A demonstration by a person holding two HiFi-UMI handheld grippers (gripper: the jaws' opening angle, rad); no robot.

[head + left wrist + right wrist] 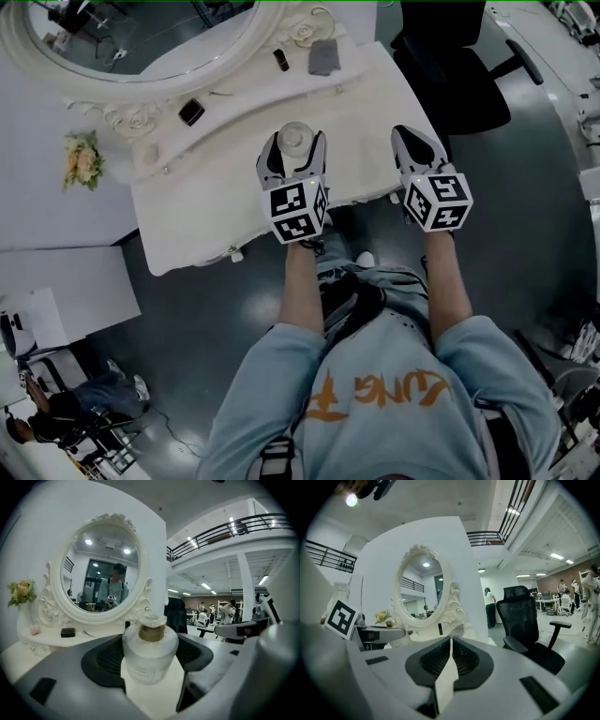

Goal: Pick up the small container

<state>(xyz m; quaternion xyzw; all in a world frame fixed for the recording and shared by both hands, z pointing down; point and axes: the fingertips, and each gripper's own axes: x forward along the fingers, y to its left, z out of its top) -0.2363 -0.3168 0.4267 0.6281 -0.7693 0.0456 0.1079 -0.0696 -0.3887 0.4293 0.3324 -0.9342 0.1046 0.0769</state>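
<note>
At the far left a small bunch of pale flowers stands on the raised shelf of a white vanity table. Just right of it the ornate oval mirror rises at the far side. A small black box lies on the shelf below the mirror's frame. Further right, over the near half of the tabletop, the left gripper reaches forward from a light blue sleeve, its marker cube toward the person. Its claw is closed on the small container, a frosted glass bottle with a brownish neck and a clear cap. In the left gripper view the dark ribbed pads press against the bottle's two sides, and the bottle stands upright between them. White tabletop shows under it, but whether the bottle rests there or hangs just above cannot be told. Beyond the bottle, toward the far edge of the table, a small dark upright item stands, and just right of it lies a grey cloth-like patch. To the right, well apart from the bottle, the right gripper is held level over the table's right edge. Its claw is closed with nothing in it: in the right gripper view the two pads meet along a thin line. At the far right a black office chair stands on the dark floor beside the table.
</note>
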